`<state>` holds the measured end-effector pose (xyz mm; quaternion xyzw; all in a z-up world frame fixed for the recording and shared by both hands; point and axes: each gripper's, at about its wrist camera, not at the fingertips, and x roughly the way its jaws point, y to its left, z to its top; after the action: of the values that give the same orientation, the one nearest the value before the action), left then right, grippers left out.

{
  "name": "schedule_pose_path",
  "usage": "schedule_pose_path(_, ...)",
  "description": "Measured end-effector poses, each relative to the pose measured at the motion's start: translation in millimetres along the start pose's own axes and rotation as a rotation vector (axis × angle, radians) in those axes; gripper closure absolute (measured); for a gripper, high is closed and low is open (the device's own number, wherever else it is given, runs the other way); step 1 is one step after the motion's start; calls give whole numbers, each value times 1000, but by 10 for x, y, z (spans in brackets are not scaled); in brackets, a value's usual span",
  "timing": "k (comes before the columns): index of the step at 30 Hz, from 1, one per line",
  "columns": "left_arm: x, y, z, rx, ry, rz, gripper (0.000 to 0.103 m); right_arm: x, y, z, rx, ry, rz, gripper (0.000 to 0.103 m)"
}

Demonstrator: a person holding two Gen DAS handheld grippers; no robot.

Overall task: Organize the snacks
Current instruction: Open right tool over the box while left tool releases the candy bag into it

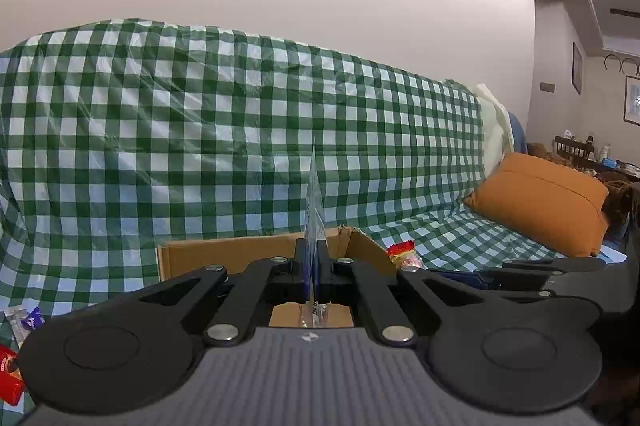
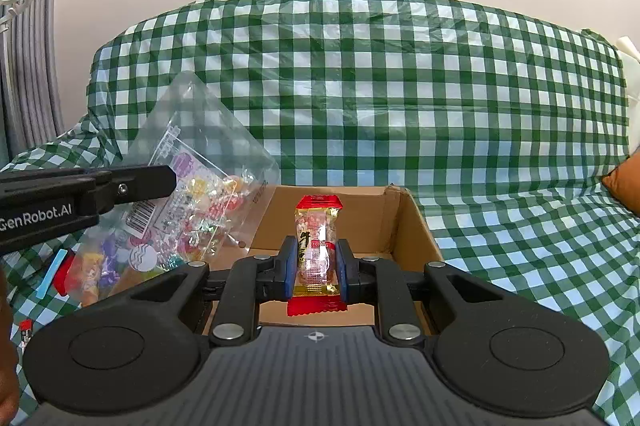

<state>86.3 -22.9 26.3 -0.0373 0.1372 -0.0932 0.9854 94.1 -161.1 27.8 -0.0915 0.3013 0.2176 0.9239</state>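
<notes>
My left gripper (image 1: 312, 250) is shut on the edge of a clear plastic bag (image 1: 314, 202), which stands edge-on above the jaws. From the right wrist view that bag (image 2: 200, 186) holds several mixed wrapped sweets and hangs at the left rim of an open cardboard box (image 2: 412, 226), with the left gripper (image 2: 166, 180) reaching in from the left. My right gripper (image 2: 316, 258) is shut on a red and gold wrapped candy (image 2: 318, 226), upright over the box. The left wrist view shows this candy (image 1: 404, 254) past the box (image 1: 224, 252).
A green and white checked cloth (image 2: 400, 86) covers the sofa seat and back. An orange cushion (image 1: 540, 202) lies at the right. Loose snacks sit at the left: a red pack (image 1: 10, 374), a purple wrapper (image 1: 30, 318), a small packet (image 2: 26, 330).
</notes>
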Motion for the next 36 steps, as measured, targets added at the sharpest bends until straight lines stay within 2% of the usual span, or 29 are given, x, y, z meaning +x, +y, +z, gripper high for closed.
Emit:
schedule_pose_path(15, 6, -19, 19, -9, -14, -36, 102, 2, 61, -7, 4, 0, -16, 82)
schedule_pose_path(36, 25, -57, 39, -12, -13, -47, 102, -8, 76, -16, 1, -4, -21, 82)
